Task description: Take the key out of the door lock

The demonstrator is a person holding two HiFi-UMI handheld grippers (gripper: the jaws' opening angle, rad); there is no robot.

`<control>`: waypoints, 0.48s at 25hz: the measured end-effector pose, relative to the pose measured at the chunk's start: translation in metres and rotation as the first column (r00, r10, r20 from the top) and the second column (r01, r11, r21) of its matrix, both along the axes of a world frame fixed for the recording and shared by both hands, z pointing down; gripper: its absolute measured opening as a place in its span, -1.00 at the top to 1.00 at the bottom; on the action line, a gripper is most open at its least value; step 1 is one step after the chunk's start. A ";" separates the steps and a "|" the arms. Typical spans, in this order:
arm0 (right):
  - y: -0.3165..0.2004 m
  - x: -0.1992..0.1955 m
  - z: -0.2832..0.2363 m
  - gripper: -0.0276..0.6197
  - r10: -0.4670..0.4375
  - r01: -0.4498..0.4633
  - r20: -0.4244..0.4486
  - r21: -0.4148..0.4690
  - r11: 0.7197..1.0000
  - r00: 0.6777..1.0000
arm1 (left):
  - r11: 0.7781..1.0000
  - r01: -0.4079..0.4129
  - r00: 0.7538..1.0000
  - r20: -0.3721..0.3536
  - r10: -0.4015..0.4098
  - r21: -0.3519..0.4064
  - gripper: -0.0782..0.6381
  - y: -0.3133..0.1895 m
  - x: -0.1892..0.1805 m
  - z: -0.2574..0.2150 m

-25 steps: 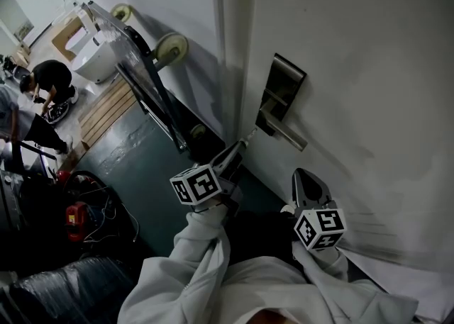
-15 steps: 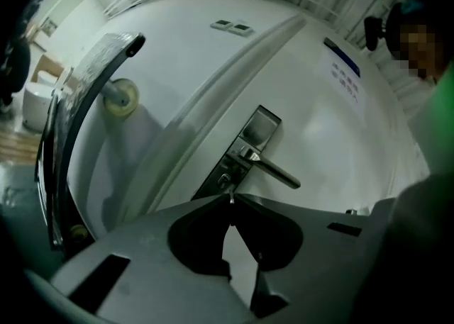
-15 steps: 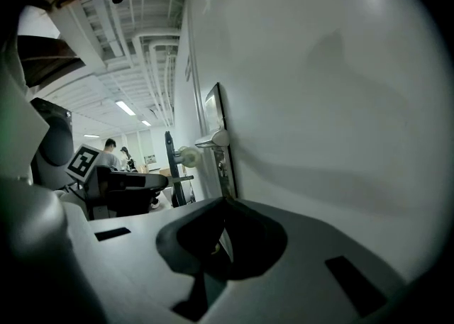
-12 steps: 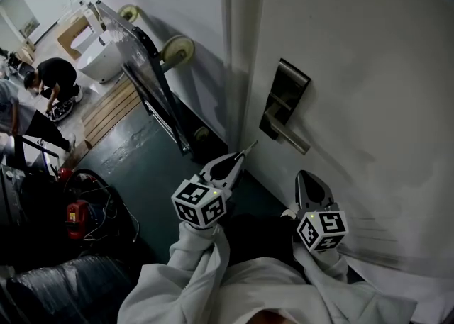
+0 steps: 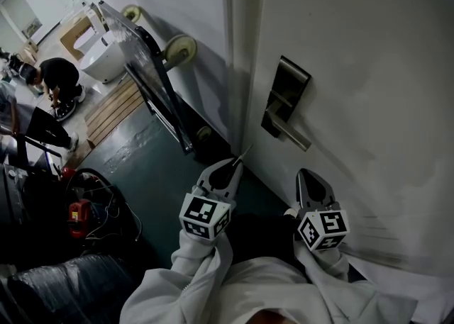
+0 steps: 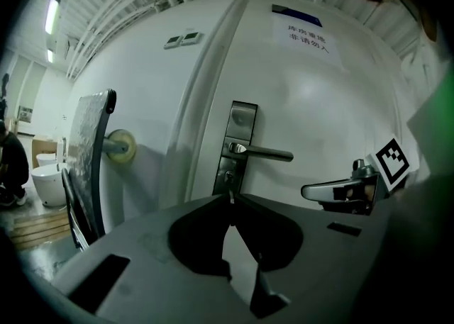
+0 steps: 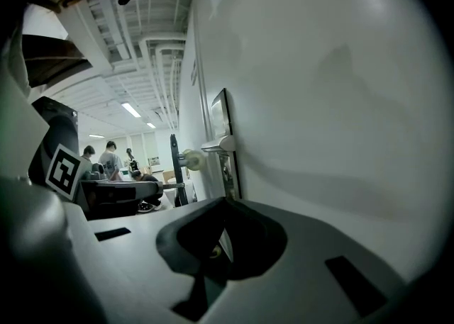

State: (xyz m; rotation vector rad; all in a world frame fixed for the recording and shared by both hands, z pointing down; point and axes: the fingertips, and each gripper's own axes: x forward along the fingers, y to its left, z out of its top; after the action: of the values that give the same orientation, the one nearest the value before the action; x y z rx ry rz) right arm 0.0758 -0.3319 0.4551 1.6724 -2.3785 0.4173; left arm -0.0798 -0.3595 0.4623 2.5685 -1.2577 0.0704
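The white door [image 5: 355, 67] carries a metal lock plate [image 5: 285, 96] with a lever handle [image 5: 291, 133]. My left gripper [image 5: 234, 165] is shut on the thin silver key [image 5: 244, 153], which sticks out past its tips, clear of the plate. In the left gripper view the key [image 6: 230, 195] stands at the closed tips, in front of the keyhole [image 6: 228, 174] below the handle [image 6: 264, 152]. My right gripper [image 5: 310, 176] is shut and holds nothing, low beside the door to the right of the handle. The right gripper view shows the lock plate [image 7: 225, 142] edge-on.
A trolley frame [image 5: 152, 88] with cream wheels [image 5: 180, 49] leans on the wall left of the door. Farther left are a wooden pallet [image 5: 110, 108], a white toilet [image 5: 99, 60], a crouching person [image 5: 57, 78] and a red tool [image 5: 76, 218]. A paper notice [image 6: 308, 35] hangs on the door.
My left gripper has drawn back from the lock plate towards me and rolled, taking the key out with it. The right gripper has stayed where it was.
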 end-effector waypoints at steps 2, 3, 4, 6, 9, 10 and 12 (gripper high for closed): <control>0.001 0.001 -0.001 0.76 0.001 -0.001 -0.004 0.008 1.000 1.000 | 1.000 -0.004 1.000 0.008 0.004 0.015 0.71 0.003 0.002 -0.001; 0.002 0.001 -0.002 0.76 0.000 0.000 -0.007 0.012 1.000 1.000 | 1.000 -0.009 1.000 0.009 0.009 0.017 0.71 0.004 0.004 -0.001; 0.003 0.001 -0.002 0.76 -0.001 0.001 -0.009 0.015 1.000 1.000 | 1.000 -0.013 1.000 0.008 0.013 0.018 0.71 0.005 0.005 -0.001; 0.004 0.004 -0.003 0.76 0.001 -0.001 -0.014 0.019 1.000 1.000 | 1.000 -0.017 1.000 0.003 0.017 0.016 0.71 0.006 0.005 0.000; 0.006 0.010 -0.004 0.76 0.016 -0.016 -0.017 0.022 1.000 1.000 | 1.000 -0.012 1.000 -0.001 0.012 0.016 0.71 0.006 0.004 0.000; 0.007 0.012 -0.004 0.76 0.020 -0.020 -0.017 0.023 1.000 1.000 | 1.000 -0.011 1.000 -0.001 0.011 0.017 0.71 0.006 0.004 -0.001; 0.008 0.014 -0.005 0.76 0.025 -0.024 -0.016 0.024 0.999 1.000 | 1.000 -0.009 1.000 0.000 0.009 0.018 0.71 0.006 0.003 -0.001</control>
State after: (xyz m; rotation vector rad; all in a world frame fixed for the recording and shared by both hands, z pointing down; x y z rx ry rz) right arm 0.0896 -0.3234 0.4504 1.7100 -2.3625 0.3790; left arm -0.0763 -0.3531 0.4612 2.5891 -1.2524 0.0608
